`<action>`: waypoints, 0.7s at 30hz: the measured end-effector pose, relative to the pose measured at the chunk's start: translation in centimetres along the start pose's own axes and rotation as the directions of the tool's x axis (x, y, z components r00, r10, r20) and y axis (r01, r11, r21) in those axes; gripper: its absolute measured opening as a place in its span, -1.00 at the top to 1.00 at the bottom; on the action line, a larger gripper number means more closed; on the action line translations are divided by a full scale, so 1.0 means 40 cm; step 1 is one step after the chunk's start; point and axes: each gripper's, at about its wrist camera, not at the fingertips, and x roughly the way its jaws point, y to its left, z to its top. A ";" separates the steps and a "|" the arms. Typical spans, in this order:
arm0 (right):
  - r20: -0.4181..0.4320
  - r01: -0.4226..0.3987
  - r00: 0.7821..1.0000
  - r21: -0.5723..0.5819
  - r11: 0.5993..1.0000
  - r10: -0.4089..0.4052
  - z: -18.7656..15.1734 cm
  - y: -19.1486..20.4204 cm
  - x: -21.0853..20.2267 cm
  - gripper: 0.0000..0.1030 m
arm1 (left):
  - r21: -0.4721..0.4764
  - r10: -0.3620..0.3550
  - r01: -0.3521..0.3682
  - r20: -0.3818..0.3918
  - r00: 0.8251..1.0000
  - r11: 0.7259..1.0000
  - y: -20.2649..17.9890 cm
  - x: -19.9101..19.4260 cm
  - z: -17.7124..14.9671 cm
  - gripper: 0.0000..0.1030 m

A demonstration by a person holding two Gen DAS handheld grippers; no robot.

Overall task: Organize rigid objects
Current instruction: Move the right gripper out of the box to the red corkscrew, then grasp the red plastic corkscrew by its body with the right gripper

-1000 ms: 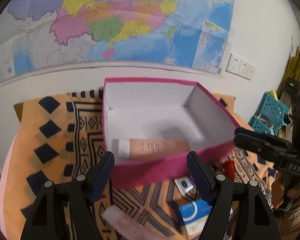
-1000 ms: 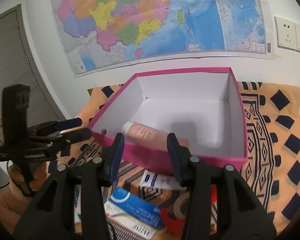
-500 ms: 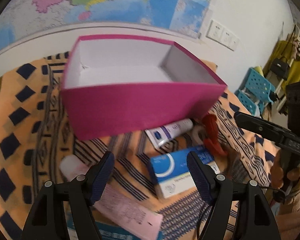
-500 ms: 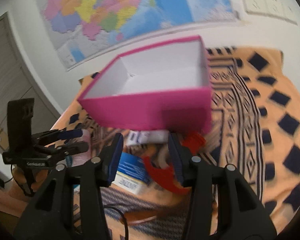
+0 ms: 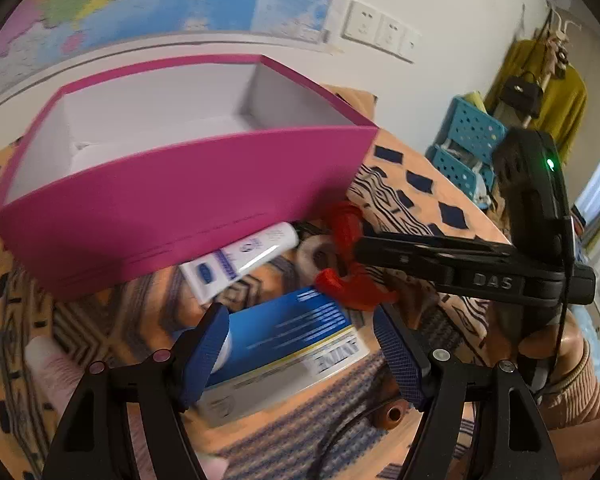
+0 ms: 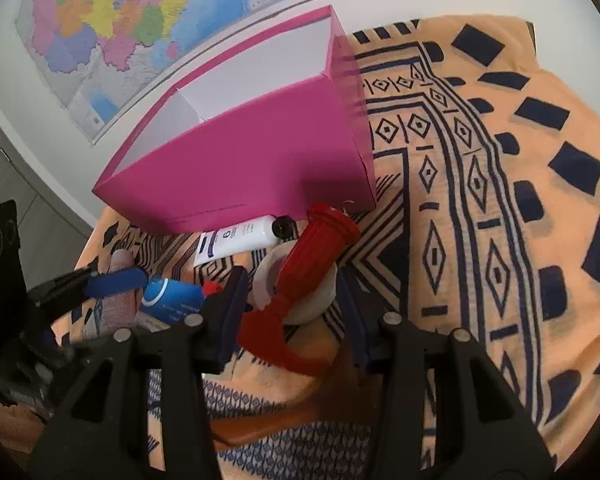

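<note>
Both claws hang open and empty: the left gripper (image 5: 300, 348) straddles the blue carton (image 5: 284, 344), the right gripper (image 6: 292, 304) the red piece (image 6: 300, 280), near the pink box (image 5: 180, 200). Lower squarely, then close.

On the tabletop (image 6: 480, 184) the open box (image 5: 204, 184) stands at the back — before it lie a tube (image 5: 242, 258), a tape roll (image 6: 296, 292) under a clamp (image 6: 300, 280), and nearer, a carton (image 5: 284, 344).

white wall (image 5: 460, 8) with a map (image 6: 112, 20) and sockets (image 5: 380, 30).
</note>
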 end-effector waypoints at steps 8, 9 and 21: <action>-0.025 -0.007 1.000 0.026 1.000 0.008 0.021 -0.015 0.046 0.06 | 0.007 -0.017 0.017 -0.034 0.999 1.000 -0.022 0.043 0.014 -0.48; -0.031 -0.014 0.999 0.035 0.999 0.015 0.021 -0.019 0.053 0.06 | 0.006 -0.019 0.019 -0.037 0.999 1.000 -0.020 0.046 0.015 -0.47; 0.000 -0.045 0.999 0.097 0.994 0.045 0.016 -0.047 0.050 0.37 | 0.012 -0.046 0.046 -0.063 0.997 0.999 -0.028 0.073 0.032 -0.46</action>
